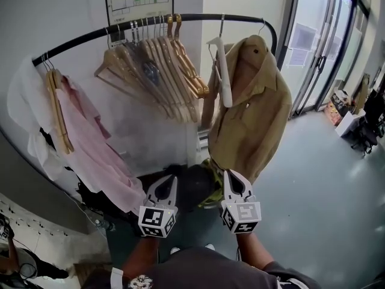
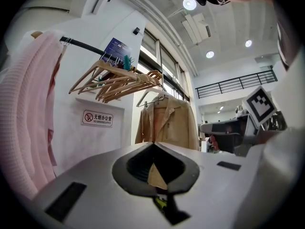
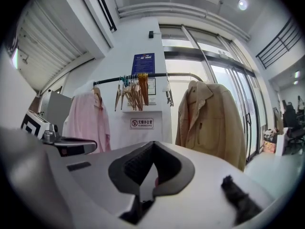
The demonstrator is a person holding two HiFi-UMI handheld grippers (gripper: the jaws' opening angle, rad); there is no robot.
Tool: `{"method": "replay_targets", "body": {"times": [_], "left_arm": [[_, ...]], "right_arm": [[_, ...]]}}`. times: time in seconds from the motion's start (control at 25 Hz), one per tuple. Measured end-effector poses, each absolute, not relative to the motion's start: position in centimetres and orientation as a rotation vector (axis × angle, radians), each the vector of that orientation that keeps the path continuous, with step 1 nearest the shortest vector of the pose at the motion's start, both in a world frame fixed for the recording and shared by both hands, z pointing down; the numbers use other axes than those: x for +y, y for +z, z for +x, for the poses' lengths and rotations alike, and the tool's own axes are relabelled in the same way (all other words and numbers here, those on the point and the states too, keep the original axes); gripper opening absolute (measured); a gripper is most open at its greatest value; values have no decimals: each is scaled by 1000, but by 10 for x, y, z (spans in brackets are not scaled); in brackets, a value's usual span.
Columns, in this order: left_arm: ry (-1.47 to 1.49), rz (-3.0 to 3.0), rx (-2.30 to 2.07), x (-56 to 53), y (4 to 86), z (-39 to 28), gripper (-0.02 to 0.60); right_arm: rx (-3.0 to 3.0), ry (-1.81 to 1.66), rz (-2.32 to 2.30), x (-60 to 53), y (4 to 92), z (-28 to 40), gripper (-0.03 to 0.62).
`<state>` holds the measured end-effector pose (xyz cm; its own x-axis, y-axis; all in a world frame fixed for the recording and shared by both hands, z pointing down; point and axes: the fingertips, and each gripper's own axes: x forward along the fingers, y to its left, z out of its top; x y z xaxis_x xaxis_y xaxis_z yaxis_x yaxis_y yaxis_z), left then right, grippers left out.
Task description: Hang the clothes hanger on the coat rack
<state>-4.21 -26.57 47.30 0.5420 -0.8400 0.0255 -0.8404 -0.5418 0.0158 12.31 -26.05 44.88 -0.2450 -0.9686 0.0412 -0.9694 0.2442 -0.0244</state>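
Observation:
The black coat rack rail curves across the top of the head view. A white clothes hanger hangs from it by its hook, between a bunch of empty wooden hangers and a tan jacket. My left gripper and right gripper stay side by side, low and well short of the rail. Both point level at the rack and are shut with nothing between the tips. From the right gripper I see the white hanger far off. The left gripper faces the tan jacket.
A pink shirt hangs at the rail's left end over a wooden hanger. A white wall with a no-smoking sign stands behind the rack. Glass doors are at the right. Dark items lie on the floor under the rack.

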Motion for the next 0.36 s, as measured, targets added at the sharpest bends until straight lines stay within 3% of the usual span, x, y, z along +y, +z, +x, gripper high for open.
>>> {"method": "replay_targets", "body": {"times": [0.36], "left_arm": [[22,2708,-1489,-268,478,-49,9]], "right_arm": [[-2449,23,1897,-265,452,119,14]]}}
